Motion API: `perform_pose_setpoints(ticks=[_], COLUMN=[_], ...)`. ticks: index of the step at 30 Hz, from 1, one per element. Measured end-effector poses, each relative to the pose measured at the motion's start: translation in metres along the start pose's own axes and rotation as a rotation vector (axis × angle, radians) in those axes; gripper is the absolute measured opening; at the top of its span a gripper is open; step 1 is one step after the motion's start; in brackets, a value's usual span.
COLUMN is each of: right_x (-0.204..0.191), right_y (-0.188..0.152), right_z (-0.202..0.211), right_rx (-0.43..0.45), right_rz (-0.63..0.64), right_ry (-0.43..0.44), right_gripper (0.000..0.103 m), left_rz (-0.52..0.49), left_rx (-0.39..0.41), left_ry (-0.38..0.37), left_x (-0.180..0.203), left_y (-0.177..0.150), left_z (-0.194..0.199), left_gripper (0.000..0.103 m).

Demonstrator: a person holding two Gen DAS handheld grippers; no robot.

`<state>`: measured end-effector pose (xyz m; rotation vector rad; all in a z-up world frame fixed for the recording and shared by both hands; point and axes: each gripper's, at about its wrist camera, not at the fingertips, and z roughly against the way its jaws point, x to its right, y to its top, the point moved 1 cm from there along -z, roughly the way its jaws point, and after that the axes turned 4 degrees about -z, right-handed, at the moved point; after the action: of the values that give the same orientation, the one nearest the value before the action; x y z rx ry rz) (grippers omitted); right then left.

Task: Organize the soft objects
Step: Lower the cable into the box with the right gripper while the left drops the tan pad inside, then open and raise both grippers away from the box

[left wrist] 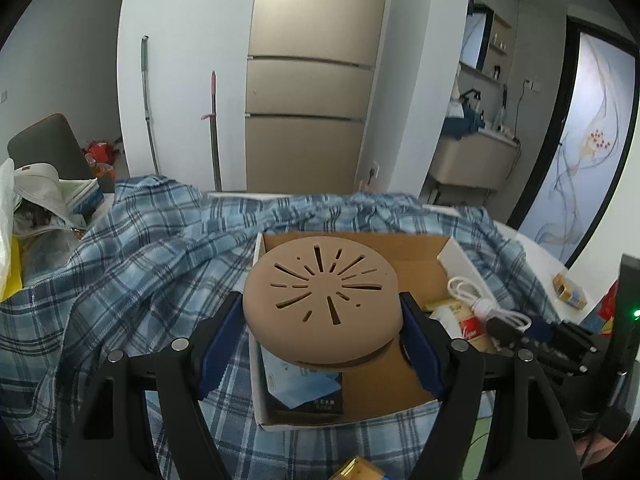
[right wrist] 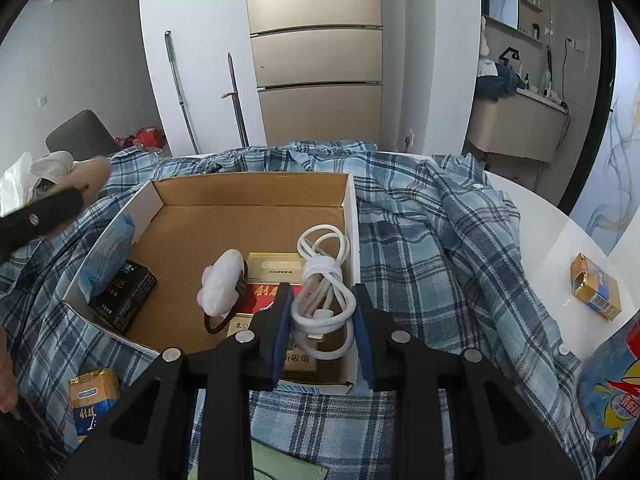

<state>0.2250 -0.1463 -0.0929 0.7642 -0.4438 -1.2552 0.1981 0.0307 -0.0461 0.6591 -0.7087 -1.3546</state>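
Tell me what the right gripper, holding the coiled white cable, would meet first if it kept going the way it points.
Probably the red-and-gold carton lying in the cardboard box: the right gripper, shut on the white cable, angles down onto it. Depth is uncertain.

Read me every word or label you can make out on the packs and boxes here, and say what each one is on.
"吸烟" on the white strip of the red and gold carton in the cardboard box, partly hidden by the right gripper.
Red carton's large white characters: cut off, unreadable.
Black packet: print too small.
Yellow pack on the table: blurred.
Snack bag: large characters cut off.
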Motion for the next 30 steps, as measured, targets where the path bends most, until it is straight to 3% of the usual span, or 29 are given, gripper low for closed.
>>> perform_pose_setpoints(ticks=[2, 4, 5, 6, 12, 17, 25, 30], right_x=[0.000, 0.001, 0.001, 0.003, 0.002, -0.007, 0.004, 0.006], right_y=[0.000, 0.000, 0.000, 0.000, 0.001, 0.001, 0.004, 0.006], right_z=[0.001, 0.001, 0.000, 0.001, 0.008, 0.011, 0.026, 0.028], right_rx=[0.000, -0.006, -0.010, -0.007, 0.022, 0.050, 0.143, 0.157], right_rz=[0.001, -0.010, -0.019, -0.034, -0.038, -0.002, -0.062, -0.075], right_ry=[0.003, 0.028, 0.037, 0.050, 0.071, 0.065, 0.062, 0.052], right_gripper=[0.030, 0.046, 0.065, 0.069, 0.072, 0.077, 0.091, 0.092], left_rz=[-0.007, 0.003, 0.011, 0.016, 0.045, 0.005, 0.032, 0.051], left_rx=[-0.026, -0.057, -0.070, -0.082, -0.130, -0.143, -0.080, -0.048], left_ry=[-0.005, -0.016, -0.020, -0.022, -0.027, -0.042, -0.066, -0.058], left_x=[0.002, 0.002, 0.000, -0.001, -0.009, 0.001, -0.001, -0.004], left_y=[-0.001, -0.003, -0.004, -0.005, -0.009, -0.012, -0.012, -0.009], left_z=[-0.004, -0.009, -0.012, -0.014, -0.028, -0.034, -0.027, -0.020], left_gripper=[0.077, 0.077, 0.077, 0.078, 0.079, 0.080, 0.085, 0.086])
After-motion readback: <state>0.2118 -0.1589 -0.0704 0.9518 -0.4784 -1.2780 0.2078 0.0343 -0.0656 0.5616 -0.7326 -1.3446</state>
